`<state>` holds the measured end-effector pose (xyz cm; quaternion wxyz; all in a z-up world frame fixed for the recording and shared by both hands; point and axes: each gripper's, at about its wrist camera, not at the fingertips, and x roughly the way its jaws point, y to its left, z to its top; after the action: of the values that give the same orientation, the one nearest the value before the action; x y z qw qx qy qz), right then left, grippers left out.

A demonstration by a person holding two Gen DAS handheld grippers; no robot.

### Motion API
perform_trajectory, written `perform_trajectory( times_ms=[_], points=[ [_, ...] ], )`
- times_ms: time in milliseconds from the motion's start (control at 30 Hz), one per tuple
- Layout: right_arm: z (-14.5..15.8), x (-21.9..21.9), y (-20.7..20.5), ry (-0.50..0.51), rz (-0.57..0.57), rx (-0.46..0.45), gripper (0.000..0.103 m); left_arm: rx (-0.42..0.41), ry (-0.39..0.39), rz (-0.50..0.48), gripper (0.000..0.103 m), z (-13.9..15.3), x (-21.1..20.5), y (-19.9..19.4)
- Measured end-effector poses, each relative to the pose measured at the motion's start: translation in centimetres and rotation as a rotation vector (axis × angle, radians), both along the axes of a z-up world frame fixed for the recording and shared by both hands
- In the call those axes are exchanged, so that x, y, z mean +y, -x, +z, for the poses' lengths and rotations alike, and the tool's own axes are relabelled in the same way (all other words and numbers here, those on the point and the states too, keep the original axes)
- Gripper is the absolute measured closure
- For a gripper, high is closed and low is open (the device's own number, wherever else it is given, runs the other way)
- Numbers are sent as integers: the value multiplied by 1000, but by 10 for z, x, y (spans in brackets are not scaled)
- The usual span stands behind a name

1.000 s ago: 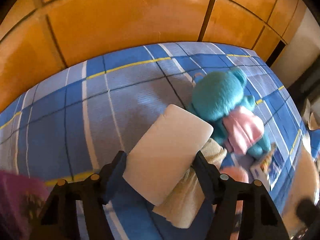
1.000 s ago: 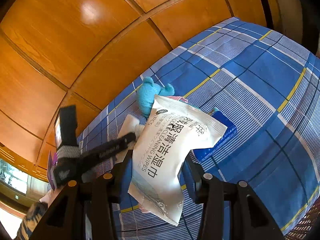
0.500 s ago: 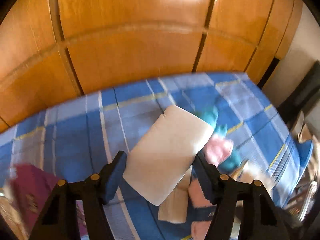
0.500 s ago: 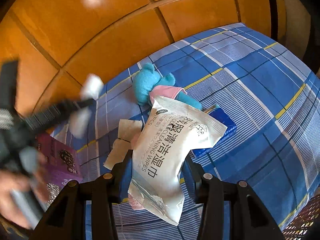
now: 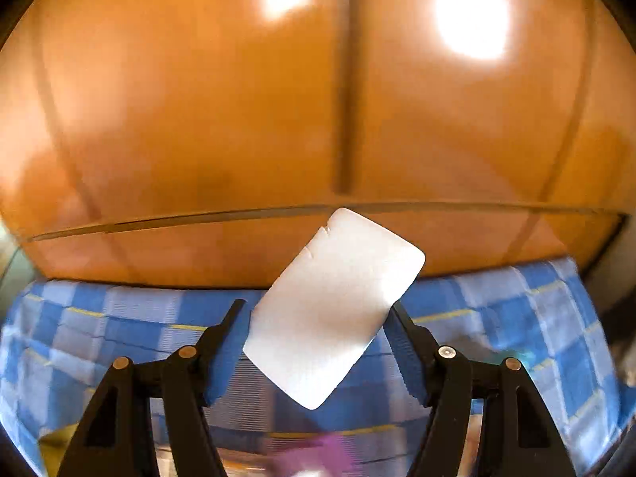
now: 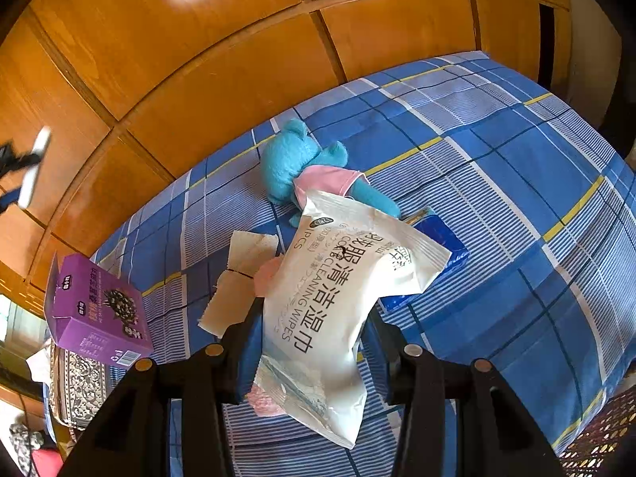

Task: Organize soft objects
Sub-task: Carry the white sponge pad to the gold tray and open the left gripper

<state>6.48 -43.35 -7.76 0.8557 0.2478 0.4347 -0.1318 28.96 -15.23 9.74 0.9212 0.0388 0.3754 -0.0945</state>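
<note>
My left gripper is shut on a white rounded pad, held high above the blue checked bed and facing the wooden wall. It shows blurred at the far left of the right wrist view. My right gripper is shut on a white pack of cleaning wipes, held above the bed. Below it lie a teal plush bear in a pink dress, beige cloth pieces, a pink soft item and a blue packet.
A purple box stands at the bed's left edge on a patterned cushion. Orange wooden panels rise behind the bed. A patterned rug lies at the lower right.
My left gripper has lifted and tilted up with the white pad; its view has swung from the bed to the wall. My right gripper holds the wipes in the same place.
</note>
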Motion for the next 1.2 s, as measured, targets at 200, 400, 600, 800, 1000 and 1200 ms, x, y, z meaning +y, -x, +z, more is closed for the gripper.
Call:
perform_trajectory(
  times_ms=[200,400,600,800,1000,1200],
  points=[
    [0,2,0,16,-1,4,57,-20,-40,160,34,0,112,6],
    [0,4,-1,41,1,16,57,-21,-13,276,34,-15,213,38],
    [1,10,-2,74,11,25,57,-10,38,354,33,-50,287,101],
    [3,18,-3,139,22,30,57,59,90,446,33,-105,347,151],
    [5,26,-5,212,34,35,57,154,96,559,32,-163,391,161],
    [5,34,-6,271,47,48,57,188,88,597,24,-193,410,167]
  ],
)
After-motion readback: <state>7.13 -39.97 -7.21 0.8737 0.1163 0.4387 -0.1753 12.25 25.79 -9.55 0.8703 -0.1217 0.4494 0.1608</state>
